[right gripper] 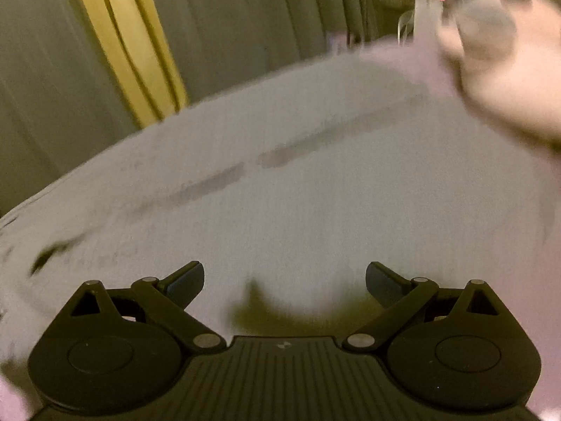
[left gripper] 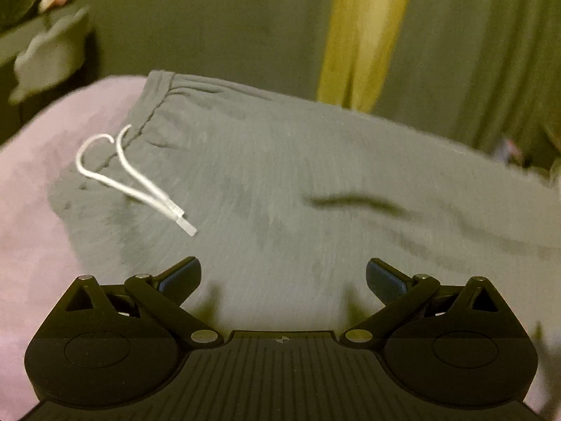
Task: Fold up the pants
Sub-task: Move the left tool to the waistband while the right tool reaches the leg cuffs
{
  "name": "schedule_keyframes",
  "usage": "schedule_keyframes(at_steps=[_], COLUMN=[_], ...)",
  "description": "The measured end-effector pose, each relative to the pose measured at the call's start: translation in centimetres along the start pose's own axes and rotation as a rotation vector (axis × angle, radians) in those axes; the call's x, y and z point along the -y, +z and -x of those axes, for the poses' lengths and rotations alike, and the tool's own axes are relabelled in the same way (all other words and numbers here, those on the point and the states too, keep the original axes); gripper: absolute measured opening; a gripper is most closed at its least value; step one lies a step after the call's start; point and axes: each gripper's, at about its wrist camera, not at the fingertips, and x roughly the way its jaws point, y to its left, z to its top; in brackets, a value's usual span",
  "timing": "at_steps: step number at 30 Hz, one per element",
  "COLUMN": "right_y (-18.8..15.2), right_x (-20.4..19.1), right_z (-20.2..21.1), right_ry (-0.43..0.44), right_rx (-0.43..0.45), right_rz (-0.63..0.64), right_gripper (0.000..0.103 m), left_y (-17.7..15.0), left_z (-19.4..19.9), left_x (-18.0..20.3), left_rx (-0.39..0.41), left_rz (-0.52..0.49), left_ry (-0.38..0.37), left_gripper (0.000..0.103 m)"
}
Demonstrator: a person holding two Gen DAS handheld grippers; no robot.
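Note:
Grey sweatpants (left gripper: pixel 280 182) lie flat on a pink sheet (left gripper: pixel 31 210), waistband at the left with a white drawstring (left gripper: pixel 140 182) lying on the cloth. My left gripper (left gripper: pixel 283 273) is open and empty, just above the near part of the pants. In the right wrist view the same grey pants (right gripper: pixel 298 193) fill the middle, blurred by motion. My right gripper (right gripper: pixel 284 277) is open and empty above the cloth.
A grey curtain (left gripper: pixel 228 28) with a yellow strip (left gripper: pixel 361 35) hangs behind the bed. A pale bundle (left gripper: pixel 52 52) sits at the far left. A blurred pale object (right gripper: pixel 508 63) lies at the far right on the pink sheet (right gripper: pixel 403 56).

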Motion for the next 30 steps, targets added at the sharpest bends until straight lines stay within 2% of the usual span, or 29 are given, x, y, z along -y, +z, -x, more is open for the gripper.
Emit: schedule_keyframes(at_steps=[3,4,5,7,8,11,15,18,20,22,23,25,28,29,30], right_y=[5.3,7.2,9.1,11.9,13.4,17.8,21.7,24.0,24.7,25.2,25.0,24.5,24.5,24.5,24.4], right_x=[-1.7,-2.3,-2.4,-3.2,-3.5,-4.2,-6.5,-8.1,-9.3,-9.3,-8.9,-8.4,-8.1,-8.0,-8.0], right_z=[-2.4,-4.2,-6.3,-11.1,-13.1,-17.2,-23.4,-26.8,-28.6,-30.2,-31.1,-31.4,-31.7,-31.5,-31.1], right_ry=[-0.081,-0.113,-0.114,-0.078,-0.069,-0.095,-0.137,-0.168,-0.219,-0.249,-0.247,-0.266,-0.308,-0.311,-0.305], right_rx=[0.090,0.072,0.015,-0.151,-0.162,-0.128,-0.145,-0.136,-0.131,-0.170,-0.220,-0.230,-0.203,-0.186,-0.178], right_rz=[0.010,0.001,-0.012,-0.030,-0.073,-0.213,-0.293,-0.303,-0.277,-0.285,-0.315,-0.342,-0.319,-0.297,-0.275], right_gripper=[0.099,0.099,0.099,0.099,0.099,0.099,0.099,0.094,0.091,0.081,0.075,0.071,0.040,0.011,0.006], left_y=[1.6,1.7,1.7,1.1,0.8,1.1,1.0,0.5,0.5,0.4,0.3,0.4,0.4,0.3,0.4], left_z=[-3.8,-5.3,-6.4,-8.4,-9.0,-9.6,-10.6,-10.7,-10.8,-10.7,-10.6,-10.8,-10.8,-10.8,-10.8], left_x=[-0.4,-0.8,-1.1,-2.0,-2.5,-2.8,-2.9,-2.7,-2.9,-2.8,-2.8,-2.6,-2.8,-3.0,-3.1], left_rx=[-0.010,-0.013,-0.018,-0.023,-0.010,0.074,0.134,0.167,0.182,0.191,0.194,0.193,0.193,0.191,0.189], left_rz=[0.111,0.130,0.137,0.156,0.163,0.141,0.104,0.074,0.084,0.091,0.087,0.082,0.089,0.096,0.104], left_ry=[0.004,0.028,0.053,0.119,0.131,0.148,0.154,0.153,0.145,0.145,0.148,0.152,0.144,0.137,0.130], left_gripper=[0.103,0.103,0.103,0.103,0.103,0.103,0.103,0.103,0.103,0.103,0.103,0.103,0.103,0.103,0.103])
